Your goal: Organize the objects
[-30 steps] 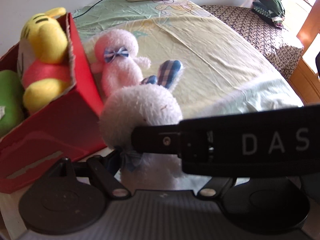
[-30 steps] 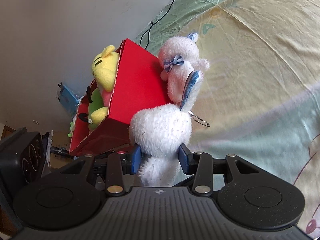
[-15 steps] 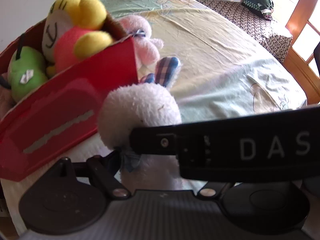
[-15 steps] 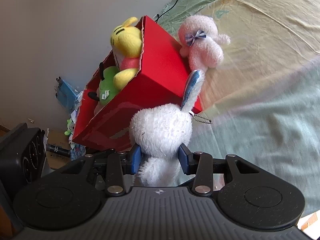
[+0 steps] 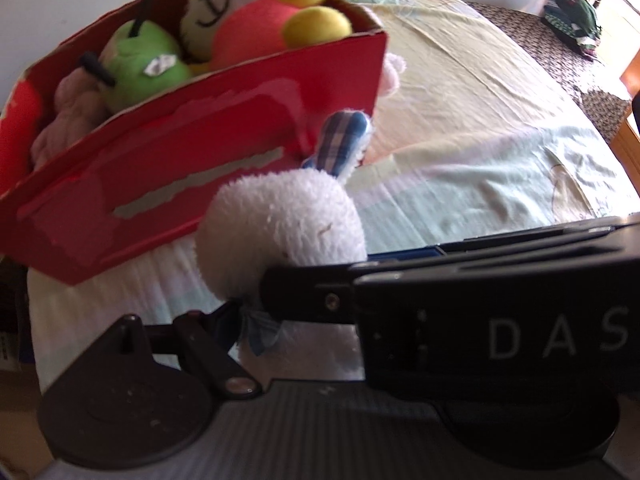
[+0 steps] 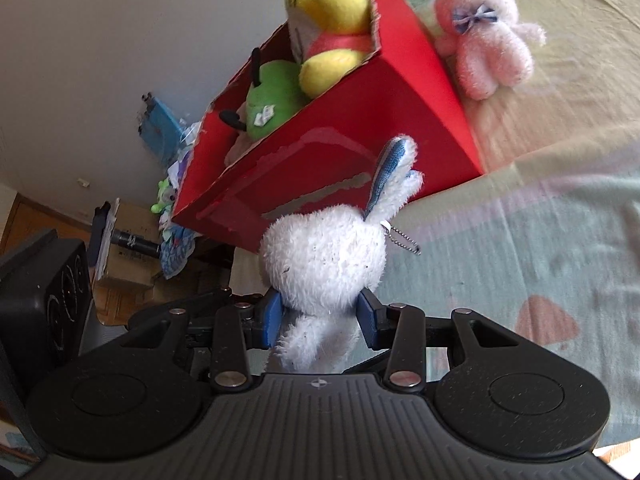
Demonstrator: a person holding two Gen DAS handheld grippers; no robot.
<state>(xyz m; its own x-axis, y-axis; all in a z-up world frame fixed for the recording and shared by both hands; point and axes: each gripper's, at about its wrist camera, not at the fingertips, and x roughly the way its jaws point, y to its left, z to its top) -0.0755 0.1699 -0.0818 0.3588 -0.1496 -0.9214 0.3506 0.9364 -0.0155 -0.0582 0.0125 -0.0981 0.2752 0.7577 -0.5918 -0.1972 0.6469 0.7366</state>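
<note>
Bunny [image 6: 324, 256] is pinched between the right tongs [image 6: 320, 316], held in the air just short of the red box [image 6: 320, 152]. Left tongs [image 5: 240, 320] sit right by it; can't tell if they're clenched. I'd lift it over the near wall, then release into the gap beside the green toy [image 6: 272, 104].

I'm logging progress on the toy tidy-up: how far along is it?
Done: the yellow toy and the green toy already sit in the red box. In hand: the white bunny is clamped in the right gripper, held in front of the box, not yet in it. The left gripper's state is unclear. Left: the pink toy lies on the bed beside the box.
</note>
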